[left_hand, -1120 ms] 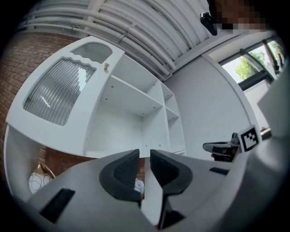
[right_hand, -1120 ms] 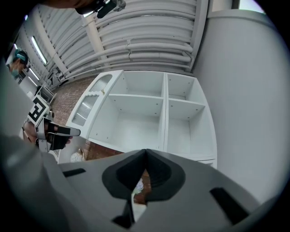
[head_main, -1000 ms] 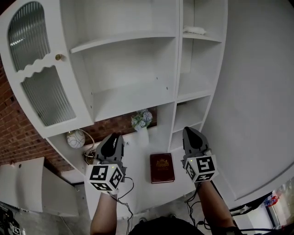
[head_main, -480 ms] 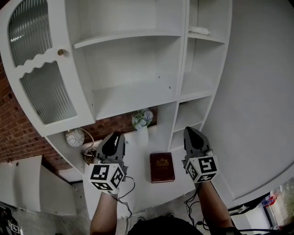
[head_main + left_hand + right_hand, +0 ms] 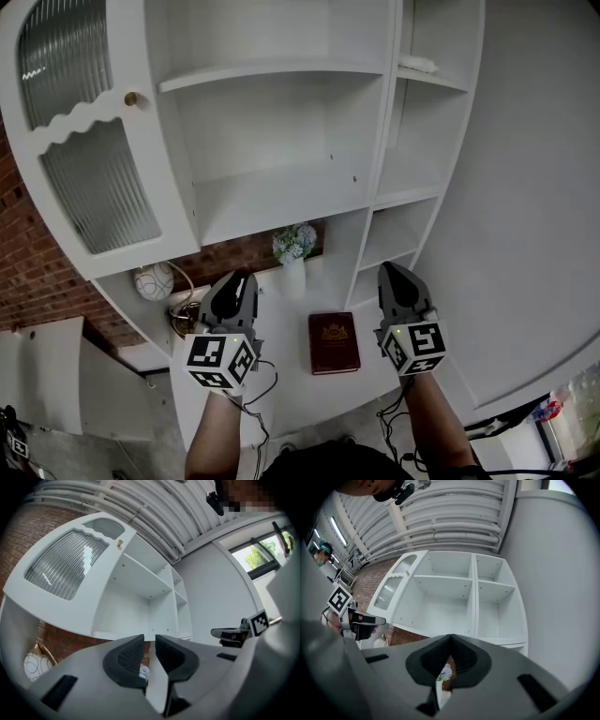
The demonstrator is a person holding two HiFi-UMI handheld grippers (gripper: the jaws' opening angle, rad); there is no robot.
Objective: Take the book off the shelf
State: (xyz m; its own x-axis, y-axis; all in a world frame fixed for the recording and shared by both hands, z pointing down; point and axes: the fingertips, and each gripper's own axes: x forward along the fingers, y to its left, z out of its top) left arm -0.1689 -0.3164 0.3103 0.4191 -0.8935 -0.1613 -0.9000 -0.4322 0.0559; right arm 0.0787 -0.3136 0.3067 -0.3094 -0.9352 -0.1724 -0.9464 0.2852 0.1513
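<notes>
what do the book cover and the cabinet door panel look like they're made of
The book looks bound in dark red leather or leatherette, matte, with a gold emblem stamped on. The cabinet door panel seems fluted glass or acrylic: vertical ribs and bright reflections.

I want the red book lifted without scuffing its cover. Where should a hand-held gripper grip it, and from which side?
The book lies flat, cover up, on the white ledge. Probably best: its near short edge, approached level from the person's side, one jaw over and one under.
</notes>
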